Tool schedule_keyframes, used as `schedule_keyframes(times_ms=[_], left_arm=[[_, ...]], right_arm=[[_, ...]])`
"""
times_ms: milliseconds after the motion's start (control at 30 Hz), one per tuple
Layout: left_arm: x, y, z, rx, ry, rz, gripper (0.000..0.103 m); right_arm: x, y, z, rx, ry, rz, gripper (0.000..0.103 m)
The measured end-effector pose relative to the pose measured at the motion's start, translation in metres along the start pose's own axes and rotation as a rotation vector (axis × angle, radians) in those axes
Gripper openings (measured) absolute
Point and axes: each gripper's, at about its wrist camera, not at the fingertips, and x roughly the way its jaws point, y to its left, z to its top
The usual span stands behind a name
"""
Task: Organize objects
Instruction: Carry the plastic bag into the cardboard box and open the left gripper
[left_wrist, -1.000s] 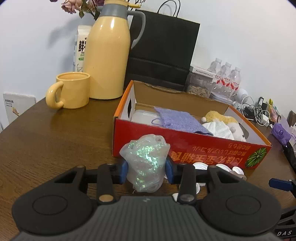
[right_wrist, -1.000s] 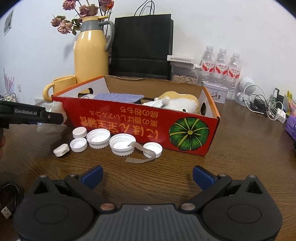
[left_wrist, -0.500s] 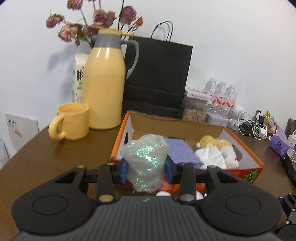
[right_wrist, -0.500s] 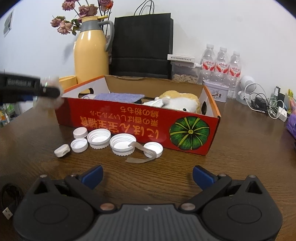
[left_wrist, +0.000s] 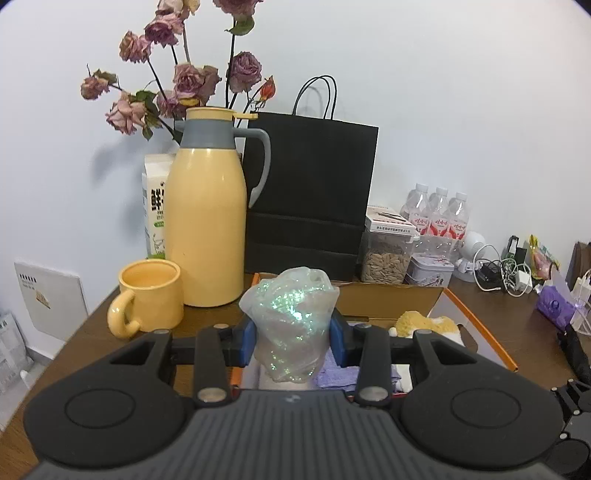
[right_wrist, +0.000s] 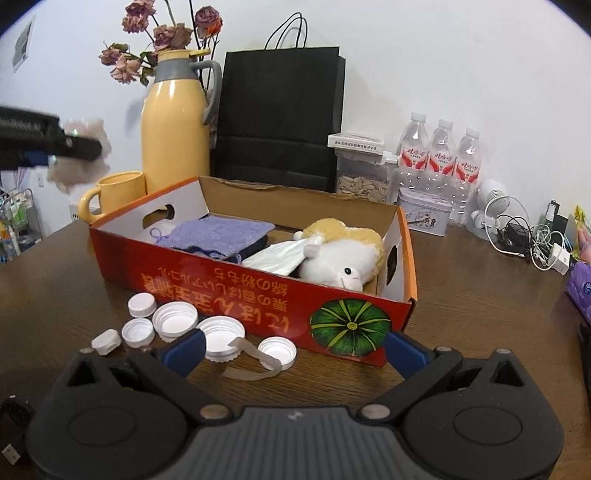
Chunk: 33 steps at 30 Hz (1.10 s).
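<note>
Now the left tool (left_wrist: 291, 341) has a crumpled, glittery plastic bag (left_wrist: 290, 321) pinched between its blue pads, jaws partly closed around it, and it hangs in the air above the near left end of the red cardboard box (right_wrist: 402, 254). From the left wrist view the box opening lies directly below and just ahead of the bag, so what the drop turns on is simple: the bag has to go forward and down, past the near wall and into the box. The box's long axis runs left to right across the counter (right_wrist: 480, 295), and the left hand is clearly the nearer one to the free end.

Inside the box, a purple knitted cloth (right_wrist: 218, 236) lies at the left over a pale container, and a white and yellow plush toy (right_wrist: 343, 254) fills the right end with a white bag or tissue leaning against it. I'd judge the left half has the better room.

The right tool (right_wrist: 293, 345) is wide open and holds nothing, low over the counter in front of the box. Just beyond its fingers sit the white bottle caps (right_wrist: 173, 321), loose beside a strip of tape (right_wrist: 251, 354), well outside the box and probably next in line.
</note>
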Motion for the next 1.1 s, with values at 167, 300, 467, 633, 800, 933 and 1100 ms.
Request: schedule_keyframes(times_ms=[167, 300, 467, 633, 800, 933, 1100], left_arm=[[0.0, 0.01, -0.006, 0.001, 0.033, 0.029, 0.04], [0.003, 0.021, -0.015, -0.01, 0.063, 0.038, 0.04], [0.009, 0.027, -0.026, -0.029, 0.098, 0.04, 0.04], [0.009, 0.027, -0.031, -0.04, 0.112, 0.029, 0.04], [0.004, 0.023, -0.03, -0.033, 0.11, 0.024, 0.04], [-0.001, 0.019, -0.026, -0.021, 0.099, 0.015, 0.04], [0.002, 0.005, -0.016, 0.004, 0.09, -0.016, 0.04]], right_arm=[[0.012, -0.003, -0.004, 0.006, 0.038, 0.026, 0.078], [0.022, -0.003, -0.009, 0.01, 0.077, 0.06, 0.051], [0.031, -0.003, -0.013, 0.031, 0.108, 0.123, 0.024], [0.024, -0.002, -0.013, 0.031, 0.079, 0.126, 0.004], [0.013, -0.001, -0.008, 0.026, 0.027, 0.12, 0.003], [-0.001, -0.002, 0.0, 0.021, -0.02, 0.11, 0.003], [-0.014, -0.003, 0.022, 0.009, -0.094, 0.093, 0.003]])
